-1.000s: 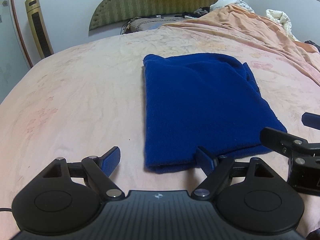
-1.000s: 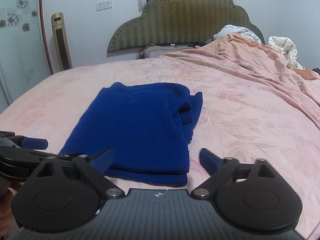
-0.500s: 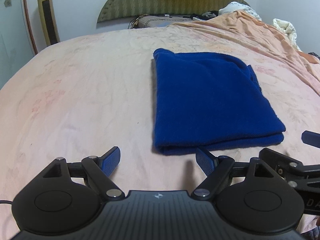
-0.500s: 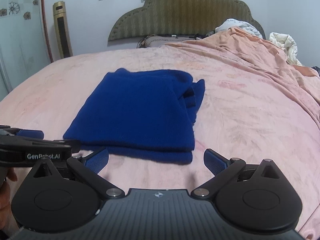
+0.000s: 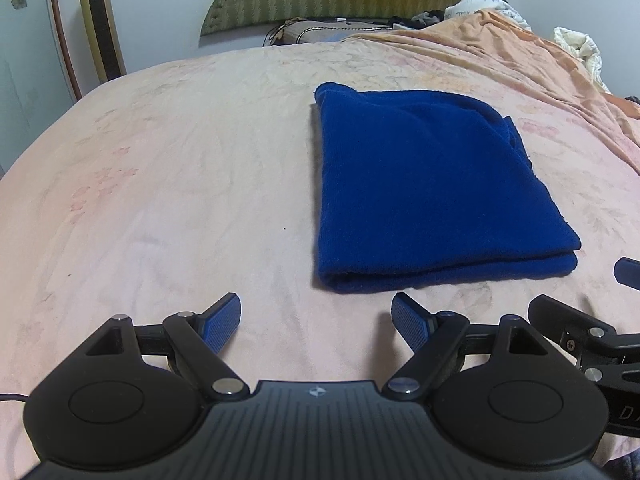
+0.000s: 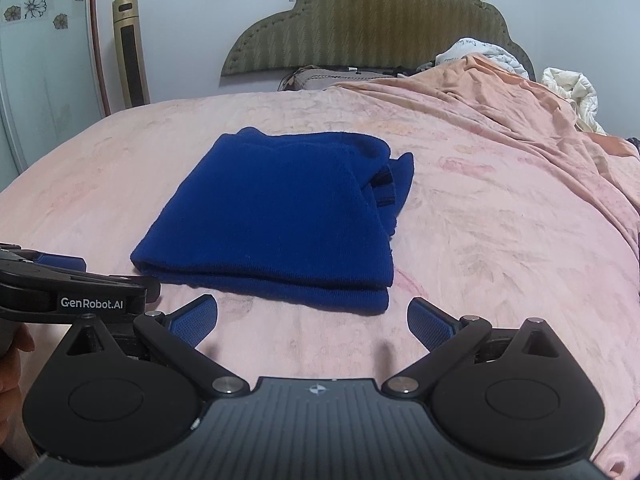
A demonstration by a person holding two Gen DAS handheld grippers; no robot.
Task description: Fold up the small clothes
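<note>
Both claws stand wide and hold nothing: the left black two-finger gripper with blue ribbed pads (image 5: pixel 316 318) and the right one of the same make (image 6: pixel 312 322) hover just short of the folded deep-blue knitted garment (image 5: pixel 424 184) (a neat rectangle, its doubled edge nearest the fingers). It lies flat on the pale pink floral bedsheet (image 5: pixel 160 184), touching neither gripper. A rumpled peach blanket (image 6: pixel 520 120) is heaped toward the olive padded headboard (image 6: pixel 368 24).
</note>
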